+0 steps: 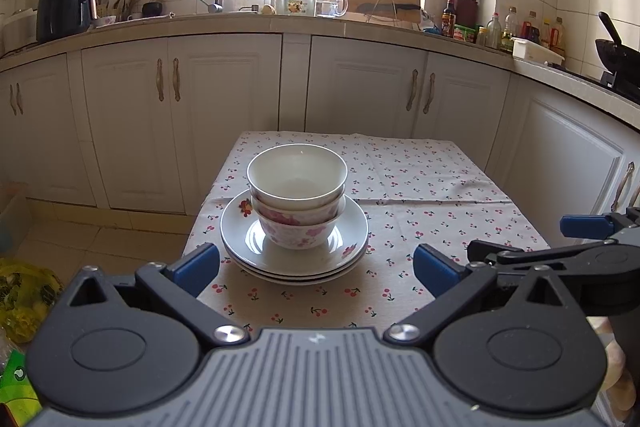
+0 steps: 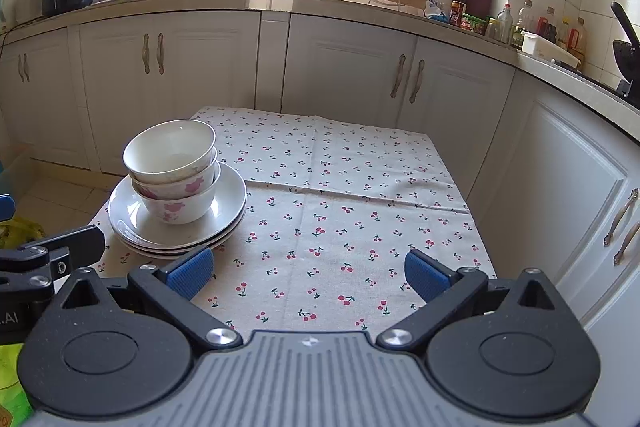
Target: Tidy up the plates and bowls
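Note:
Three white bowls with pink flowers [image 1: 297, 195] sit nested on a stack of three white plates [image 1: 240, 247] on the left part of a small table with a cherry-print cloth [image 1: 420, 195]. My left gripper [image 1: 316, 269] is open and empty, just in front of the stack. In the right wrist view the same bowls [image 2: 174, 171] and plates [image 2: 228, 203] lie at the left, and my right gripper [image 2: 308, 273] is open and empty over bare cloth [image 2: 340, 211] to their right. The right gripper also shows in the left wrist view [image 1: 520, 247].
White kitchen cabinets [image 1: 224, 115] and a cluttered counter [image 1: 360, 23] run behind and to the right of the table. A wok [image 1: 616, 55] sits at the far right. A yellow-green bag [image 1: 24, 299] lies on the floor to the left.

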Available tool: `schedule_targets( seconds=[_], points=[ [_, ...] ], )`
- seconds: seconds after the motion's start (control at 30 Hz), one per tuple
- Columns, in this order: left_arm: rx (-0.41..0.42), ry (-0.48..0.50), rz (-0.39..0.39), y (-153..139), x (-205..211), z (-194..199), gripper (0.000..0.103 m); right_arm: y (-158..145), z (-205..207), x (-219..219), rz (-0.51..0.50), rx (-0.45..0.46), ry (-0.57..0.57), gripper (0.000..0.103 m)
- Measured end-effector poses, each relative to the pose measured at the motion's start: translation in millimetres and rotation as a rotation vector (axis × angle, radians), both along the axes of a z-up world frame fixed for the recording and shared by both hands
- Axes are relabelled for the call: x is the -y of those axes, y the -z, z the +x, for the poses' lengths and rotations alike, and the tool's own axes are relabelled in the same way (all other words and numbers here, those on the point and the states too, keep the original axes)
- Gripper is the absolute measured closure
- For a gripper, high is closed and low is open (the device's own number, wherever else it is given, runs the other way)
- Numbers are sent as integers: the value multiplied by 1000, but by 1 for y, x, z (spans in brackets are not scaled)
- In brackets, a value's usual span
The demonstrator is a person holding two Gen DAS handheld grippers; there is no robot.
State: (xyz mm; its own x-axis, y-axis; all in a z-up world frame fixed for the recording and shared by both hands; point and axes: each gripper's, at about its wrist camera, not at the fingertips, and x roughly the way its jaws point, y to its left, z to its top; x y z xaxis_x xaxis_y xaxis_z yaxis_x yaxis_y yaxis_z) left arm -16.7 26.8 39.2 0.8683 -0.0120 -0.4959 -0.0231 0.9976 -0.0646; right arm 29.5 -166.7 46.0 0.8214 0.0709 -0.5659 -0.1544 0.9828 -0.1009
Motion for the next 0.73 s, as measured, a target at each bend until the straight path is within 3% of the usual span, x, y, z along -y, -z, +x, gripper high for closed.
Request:
schedule_targets(
  seconds=[0.73],
  points=[
    [-5,5,-13,0,-1,3,1,-1,0,2,-4,5,8,0]
  ],
)
